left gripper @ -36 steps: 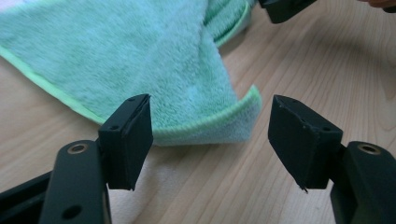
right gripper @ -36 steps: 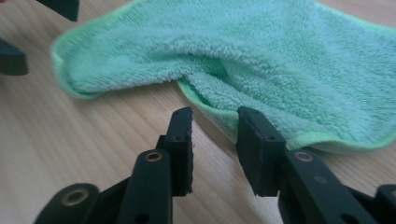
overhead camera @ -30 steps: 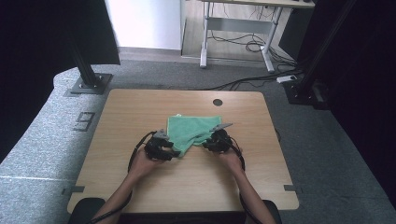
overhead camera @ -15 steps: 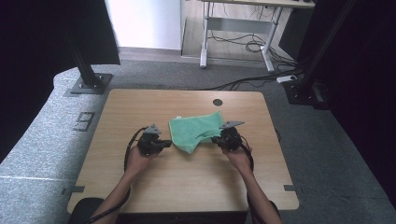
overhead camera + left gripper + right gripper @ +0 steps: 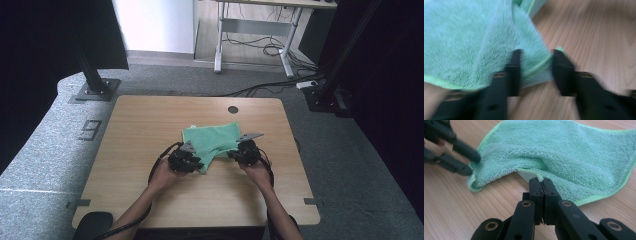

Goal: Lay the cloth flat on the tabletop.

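A green towel [image 5: 215, 136] lies on the wooden table [image 5: 140, 125], partly folded over itself. My right gripper [image 5: 540, 181] is shut on the towel's near edge [image 5: 539, 176], pinching a small fold and raising it a little off the wood; from above it [image 5: 236, 152] sits at the towel's right front. My left gripper [image 5: 536, 60] is at the towel's near left corner [image 5: 541, 66], blurred; its jaws have just been opening and stand apart with that corner between them. The right gripper view also shows it [image 5: 472, 163] at the cloth's end.
A round cable hole [image 5: 233, 109] sits near the table's far edge. A dark object [image 5: 95, 222] lies at the near left corner. Black stand bases [image 5: 95, 90] rest on the floor beyond, and another desk's legs [image 5: 218, 45] stand farther back.
The left gripper drew away to the left, then came back to the towel's near left corner. The right gripper has shifted right and lifted the towel's edge slightly.
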Demonstrator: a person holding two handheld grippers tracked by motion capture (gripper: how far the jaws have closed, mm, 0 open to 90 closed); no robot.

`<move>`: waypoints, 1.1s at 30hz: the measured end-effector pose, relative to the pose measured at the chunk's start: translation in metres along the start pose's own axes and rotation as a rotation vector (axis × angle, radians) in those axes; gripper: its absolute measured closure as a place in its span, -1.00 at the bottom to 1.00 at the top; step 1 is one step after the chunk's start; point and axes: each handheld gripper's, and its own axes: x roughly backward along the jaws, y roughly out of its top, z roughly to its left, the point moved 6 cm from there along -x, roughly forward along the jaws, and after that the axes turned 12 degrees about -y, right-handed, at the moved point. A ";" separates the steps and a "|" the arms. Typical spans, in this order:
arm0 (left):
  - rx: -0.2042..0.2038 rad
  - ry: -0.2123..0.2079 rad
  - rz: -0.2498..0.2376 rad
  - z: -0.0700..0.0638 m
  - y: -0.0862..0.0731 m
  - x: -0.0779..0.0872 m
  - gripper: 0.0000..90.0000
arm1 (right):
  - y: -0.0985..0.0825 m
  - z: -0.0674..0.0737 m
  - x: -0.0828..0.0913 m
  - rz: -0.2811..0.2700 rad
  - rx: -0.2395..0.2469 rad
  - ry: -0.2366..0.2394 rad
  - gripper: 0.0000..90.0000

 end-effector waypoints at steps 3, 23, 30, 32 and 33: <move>0.022 -0.022 -0.001 0.002 -0.003 0.001 0.94 | -0.002 -0.001 0.001 0.001 -0.004 -0.001 0.94; 0.128 0.081 -0.084 0.024 -0.041 0.056 0.27 | -0.047 -0.031 0.037 0.026 -0.046 -0.062 0.47; 0.140 0.114 -0.160 0.028 -0.019 0.079 -0.31 | -0.037 -0.044 0.060 -0.032 -0.074 -0.092 0.04; 0.152 0.114 -0.163 0.029 -0.016 0.077 -0.39 | -0.035 -0.044 0.058 -0.032 -0.075 -0.093 0.01; 0.153 0.115 -0.150 0.029 -0.013 0.071 -0.39 | -0.033 -0.044 0.054 -0.029 -0.081 -0.092 -0.03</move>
